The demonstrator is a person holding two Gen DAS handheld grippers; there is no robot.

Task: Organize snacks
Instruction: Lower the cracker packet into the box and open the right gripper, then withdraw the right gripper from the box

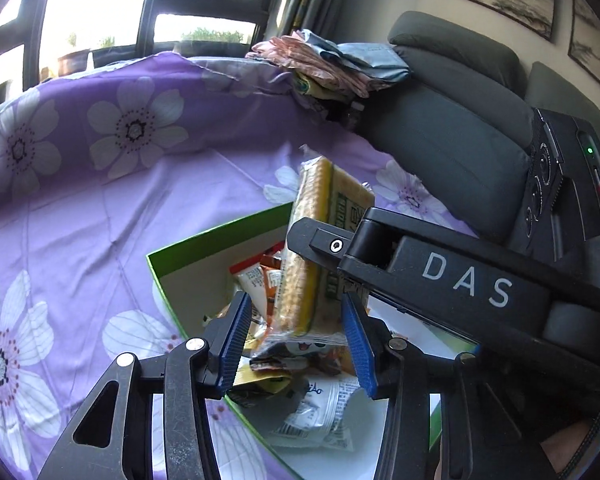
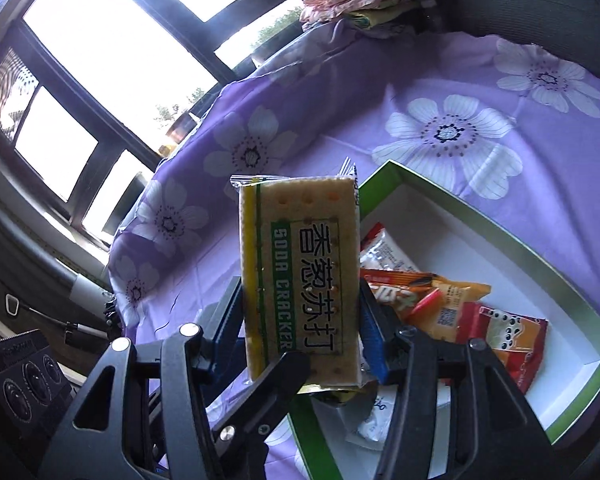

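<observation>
A soda cracker pack, yellow and green, stands upright above an open green box with a white inside. My right gripper is shut on the pack, one blue pad on each narrow edge. In the left wrist view the pack rises between the blue pads of my left gripper, which is closed on its lower end. The right gripper's black finger crosses the pack higher up. The left gripper's finger lies across the pack's bottom. Several snack packets lie in the box.
The box sits on a purple sheet with white flowers. A grey sofa stands behind it, with a pile of folded cloths at its end. Bright windows fill the far side.
</observation>
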